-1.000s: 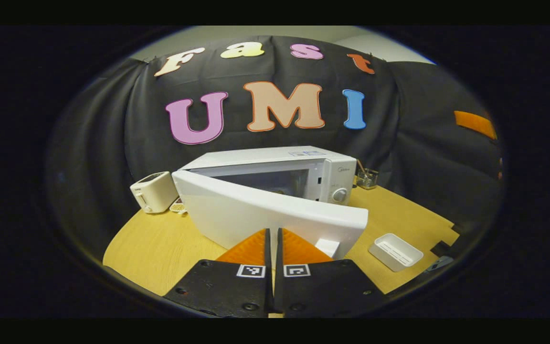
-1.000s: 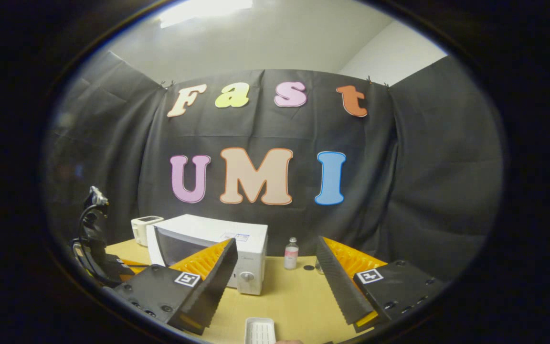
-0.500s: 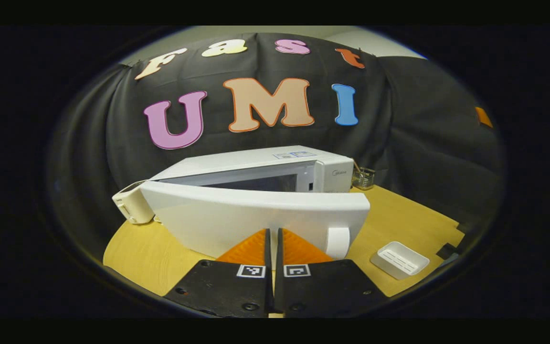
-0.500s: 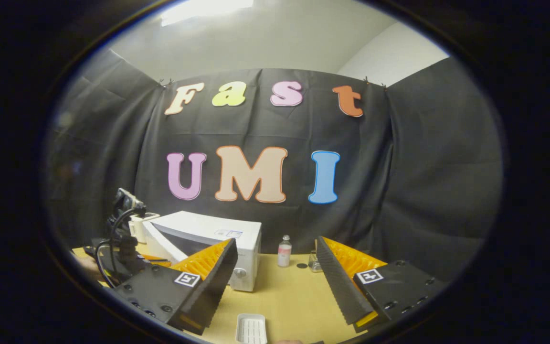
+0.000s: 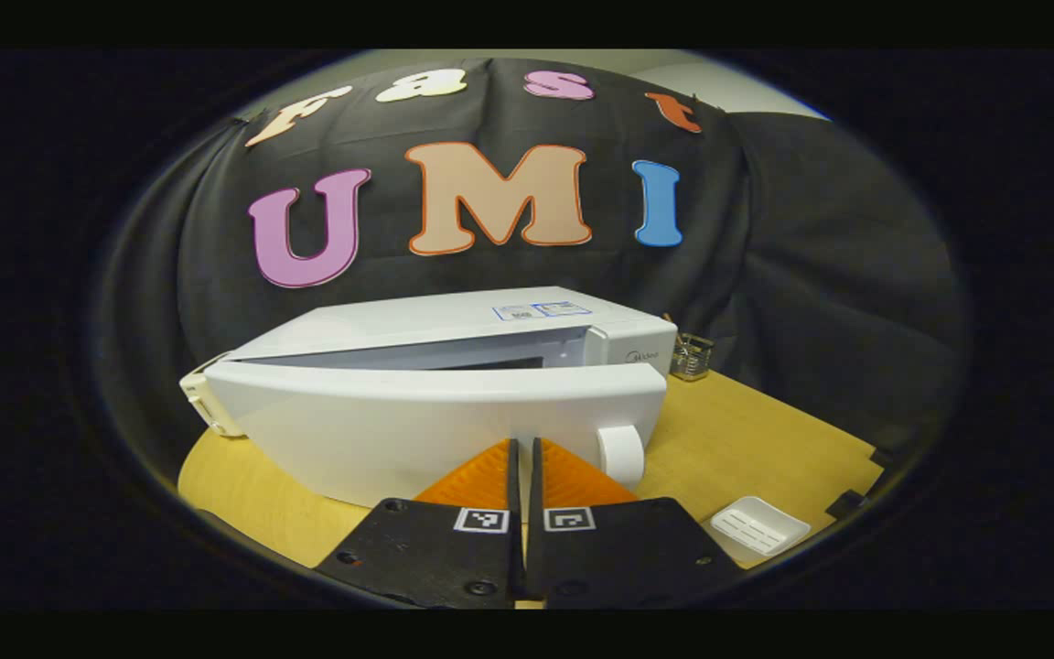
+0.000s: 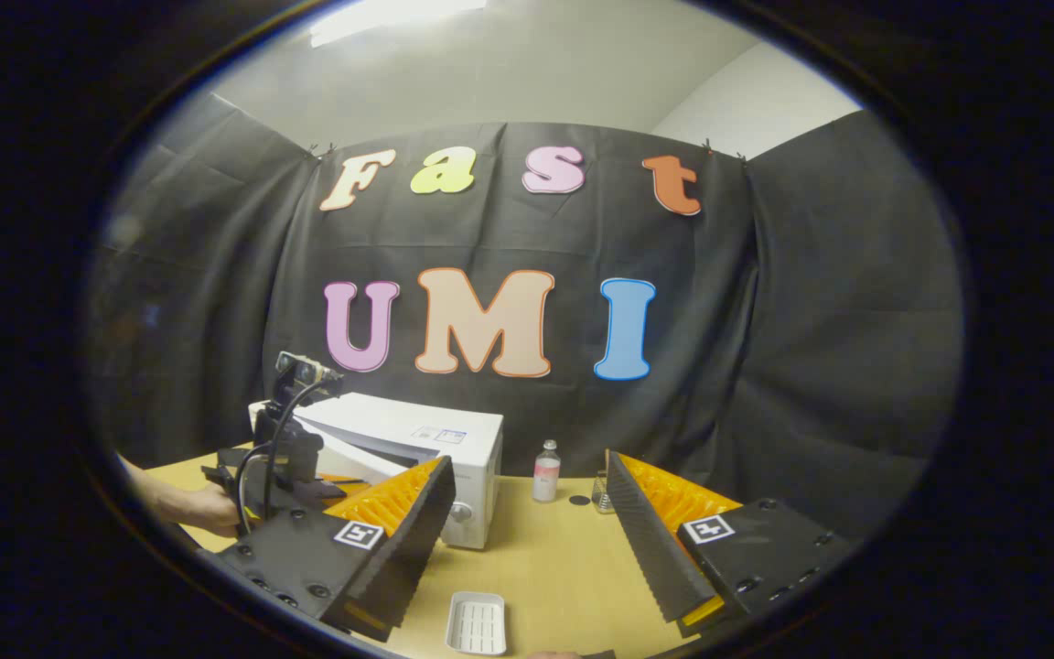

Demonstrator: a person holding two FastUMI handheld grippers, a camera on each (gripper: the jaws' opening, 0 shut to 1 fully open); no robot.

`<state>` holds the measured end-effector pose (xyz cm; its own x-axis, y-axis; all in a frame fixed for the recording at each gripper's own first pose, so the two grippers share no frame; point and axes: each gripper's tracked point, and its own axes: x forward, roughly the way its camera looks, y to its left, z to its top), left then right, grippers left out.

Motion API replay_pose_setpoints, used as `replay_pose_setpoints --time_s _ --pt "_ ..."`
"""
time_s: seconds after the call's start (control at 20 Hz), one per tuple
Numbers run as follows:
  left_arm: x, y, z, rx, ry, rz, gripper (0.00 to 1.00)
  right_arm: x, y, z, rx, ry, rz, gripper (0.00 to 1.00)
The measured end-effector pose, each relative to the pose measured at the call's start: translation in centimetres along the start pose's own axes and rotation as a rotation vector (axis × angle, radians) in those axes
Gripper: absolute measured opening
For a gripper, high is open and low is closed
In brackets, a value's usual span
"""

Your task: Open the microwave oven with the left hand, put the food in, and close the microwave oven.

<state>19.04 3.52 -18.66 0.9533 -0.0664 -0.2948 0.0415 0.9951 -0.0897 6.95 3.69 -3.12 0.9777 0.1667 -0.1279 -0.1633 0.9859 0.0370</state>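
The left gripper (image 5: 523, 458) has its two fingers pressed together with only a thin slit between them and nothing held; in the left gripper view its tips sit at 6 o'clock, right against the white door (image 5: 435, 430) of the microwave oven (image 5: 454, 329). The door stands slightly ajar, a narrow dark wedge showing between its top edge and the oven body, and a round white knob (image 5: 620, 455) shows at the door's lower right corner, at 4 o'clock from the view's centre. A white tray (image 5: 758, 528) lies on the desk (image 5: 747, 430) at 4 o'clock, well apart from the oven. A small wire holder (image 5: 691, 356) stands at 3 o'clock, just beside the oven's right end.

The right gripper (image 6: 527, 531) is spread wide and holds nothing. In the right gripper view the microwave oven (image 6: 435, 439) sits at 8 o'clock, with the left gripper (image 6: 289, 458) and the hand (image 6: 207, 508) holding it in front of the door. The white tray (image 6: 477, 622) lies at 6 o'clock between the right gripper's fingers, on the desk (image 6: 545, 558). A small bottle (image 6: 543, 472) stands near the oven's right side, against the booth wall.
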Motion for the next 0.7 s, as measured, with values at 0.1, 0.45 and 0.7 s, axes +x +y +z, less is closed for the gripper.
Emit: replay_pose_setpoints --time_s 0.1,0.45,0.7 --pt "1.0 0.1 0.3 0.003 -0.002 0.001 0.0 0.0 -0.3 -0.2 -0.004 0.002 -0.005 0.96" --pt "3.7 0.4 1.7 0.0 -0.013 0.013 0.0 0.3 -0.9 -0.9 -0.017 0.02 -0.017 0.96" --pt "4.7 0.7 2.0 0.011 -0.003 0.027 0.0 0.7 -1.2 -1.0 -0.013 0.02 -0.029 0.96"
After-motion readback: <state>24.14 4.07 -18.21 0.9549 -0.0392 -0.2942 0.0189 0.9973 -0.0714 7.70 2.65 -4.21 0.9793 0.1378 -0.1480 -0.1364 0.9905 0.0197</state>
